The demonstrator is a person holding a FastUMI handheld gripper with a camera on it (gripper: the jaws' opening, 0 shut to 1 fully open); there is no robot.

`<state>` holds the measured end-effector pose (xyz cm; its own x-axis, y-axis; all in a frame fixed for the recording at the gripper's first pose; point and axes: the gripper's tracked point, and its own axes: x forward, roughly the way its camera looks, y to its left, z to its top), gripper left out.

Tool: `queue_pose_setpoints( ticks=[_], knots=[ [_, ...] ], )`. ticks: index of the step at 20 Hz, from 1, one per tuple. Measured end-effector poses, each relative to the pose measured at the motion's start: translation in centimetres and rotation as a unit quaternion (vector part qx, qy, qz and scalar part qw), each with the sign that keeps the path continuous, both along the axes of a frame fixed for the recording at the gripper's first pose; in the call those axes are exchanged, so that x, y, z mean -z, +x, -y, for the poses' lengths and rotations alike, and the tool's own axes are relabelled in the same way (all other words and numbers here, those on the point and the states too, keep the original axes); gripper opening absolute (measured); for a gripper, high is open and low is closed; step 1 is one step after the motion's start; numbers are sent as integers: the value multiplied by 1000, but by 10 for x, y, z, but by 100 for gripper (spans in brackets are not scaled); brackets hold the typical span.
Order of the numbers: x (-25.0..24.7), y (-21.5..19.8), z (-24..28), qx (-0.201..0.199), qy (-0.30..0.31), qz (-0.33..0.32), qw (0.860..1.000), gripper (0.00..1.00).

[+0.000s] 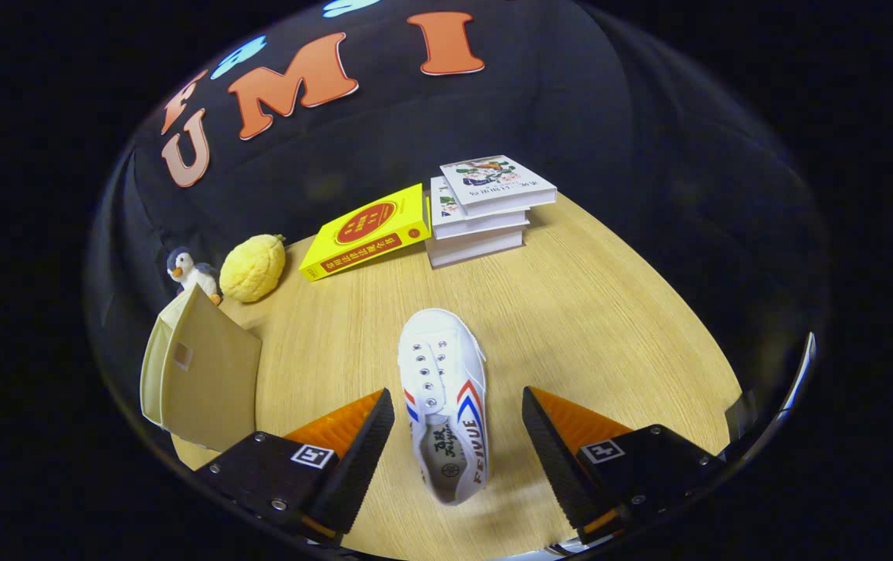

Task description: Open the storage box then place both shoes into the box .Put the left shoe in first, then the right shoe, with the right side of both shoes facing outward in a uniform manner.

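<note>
White shoe (pixel 445 401) lies on table between spread fingers of hand-held gripper (pixel 458 436), released, angled downward.

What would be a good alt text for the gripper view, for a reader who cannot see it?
A white shoe lies on a wooden table between the open fingers of the gripper, neither finger touching it. A beige storage box stands beside one finger; beyond are a toy penguin, a yellow plush, a yellow book and a book stack.
</note>
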<state>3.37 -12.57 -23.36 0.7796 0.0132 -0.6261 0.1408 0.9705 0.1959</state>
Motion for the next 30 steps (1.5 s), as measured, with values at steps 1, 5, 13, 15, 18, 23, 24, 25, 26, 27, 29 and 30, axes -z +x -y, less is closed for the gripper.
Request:
queue_pose_setpoints(
  ticks=[1, 5, 13, 15, 18, 23, 24, 25, 26, 27, 29, 30],
  knots=[
    [9, 2, 1, -5, -2, -9, 1000, 99],
    [45, 3, 2, -35, -22, -47, 998, 99],
    [69, 7, -15, -92, -28, -79, 992, 58],
    [67, 10, -17, -100, -34, -75, 992, 36],
    [69, 9, -11, -91, -17, -82, 992, 27],
    [62, 9, -15, -72, 81, -55, 993, 0],
    [57, 11, -17, -73, 96, -46, 992, 0],
    [47, 11, -20, -77, 108, -39, 990, 0],
    [36, 11, -29, -85, 112, -31, 990, 0],
    [27, 13, -38, -90, 110, -22, 990, 0],
    [11, 15, -49, -101, 107, -13, 989, 0],
    [1, 15, -57, -107, 104, -10, 989, 0]
  ],
)
